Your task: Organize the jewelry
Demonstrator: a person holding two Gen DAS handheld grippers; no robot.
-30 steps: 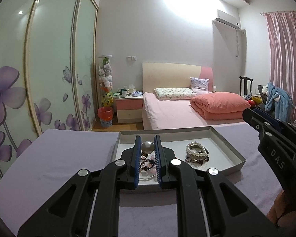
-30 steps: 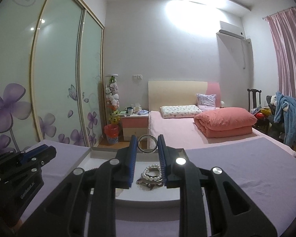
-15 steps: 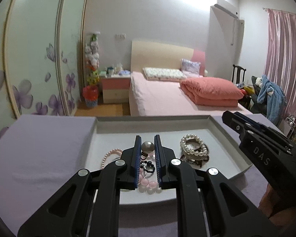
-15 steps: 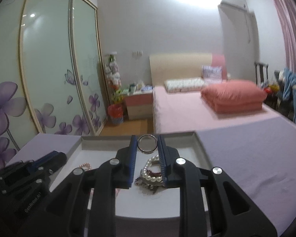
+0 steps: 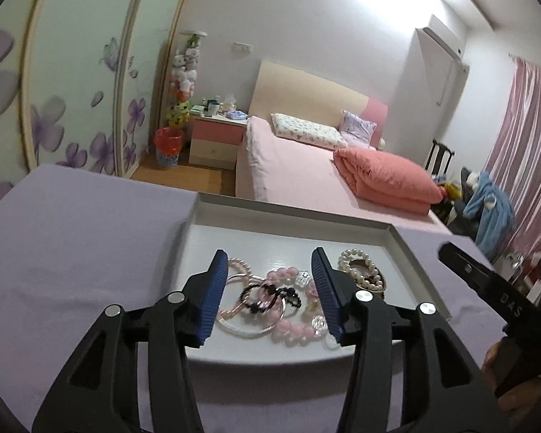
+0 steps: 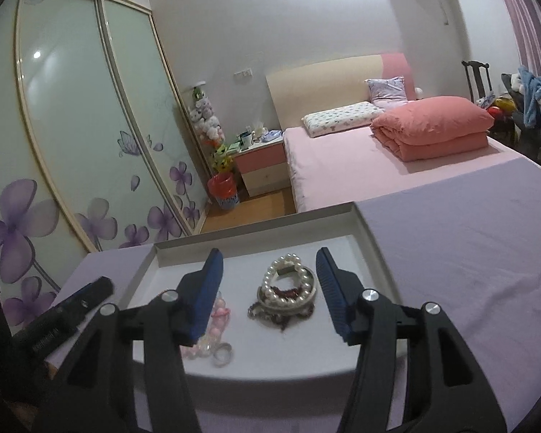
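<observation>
Both grippers have let go since a moment ago: the left gripper, which pinched a round metallic bead, and the right gripper, which pinched a small metal ring, now stand with their ribbed blue pads spread wide and nothing between them. Each hangs over the shallow white tray on the lilac cloth-covered surface. Under the left one lies a tangle: a thin silver bangle, a black beaded loop, and glossy pink beads. Under the right one sits a coiled pearl bracelet on darker strands. A small silver ring lies near the tray's front edge.
</observation>
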